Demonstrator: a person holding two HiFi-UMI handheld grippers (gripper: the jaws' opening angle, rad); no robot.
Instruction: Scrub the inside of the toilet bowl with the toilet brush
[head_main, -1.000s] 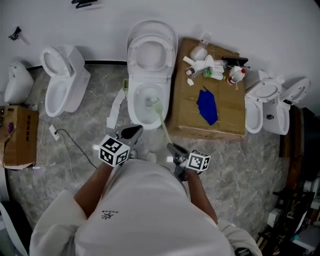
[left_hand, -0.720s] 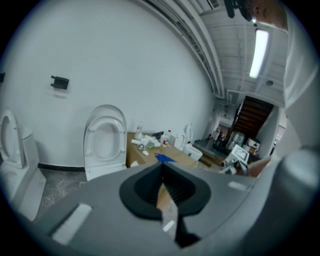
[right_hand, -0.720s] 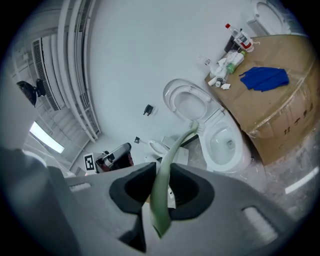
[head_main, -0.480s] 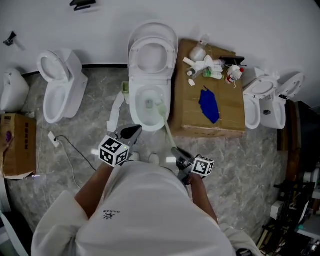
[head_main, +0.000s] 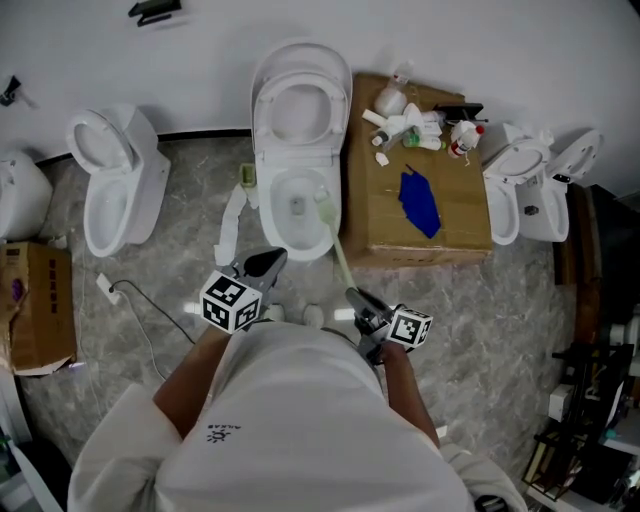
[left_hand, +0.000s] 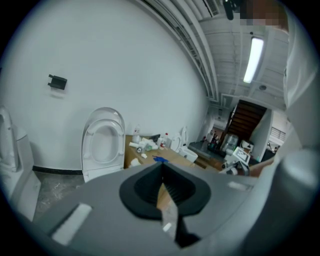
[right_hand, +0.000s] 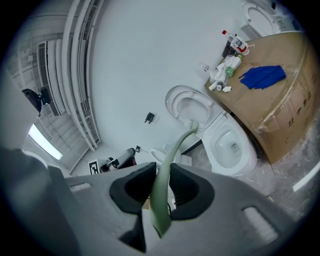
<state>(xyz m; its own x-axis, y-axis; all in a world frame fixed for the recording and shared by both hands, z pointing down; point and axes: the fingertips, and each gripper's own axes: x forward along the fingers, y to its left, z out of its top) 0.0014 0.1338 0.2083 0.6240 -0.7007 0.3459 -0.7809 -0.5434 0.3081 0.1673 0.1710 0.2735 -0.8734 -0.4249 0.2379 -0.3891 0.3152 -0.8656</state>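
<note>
One: Little by way of change over the last second?

Two: Little, yes. Dragged the head of the toilet brush from the middle of the toilet bowl across to its right-hand wall, close under the rim. Drew the right gripper back a touch toward the body too.

One: Meaning for the scrubbing?

Two: Probably mid-stroke, working the right side. Hardly finished, judging by that, with the left wall and the front yet to cover. Cannot tell from overhead whether pressing on the porcelain or lifted just clear of it.

One: Grip?

Two: Right gripper pinched on the handle, near its tail end. Left gripper pressed together on nothing, hanging near the bowl's front left, apart from it.

One: And the look of the brush?

Two: Slim, pale green, gently curved along its length, tipped with a small whitish comb of bristles. Looks springy; likely to bend under a hard push.

One: Surroundings?

Two: White bowl, seat tipped up against the wall, cardboard box just beside on the right.
</note>
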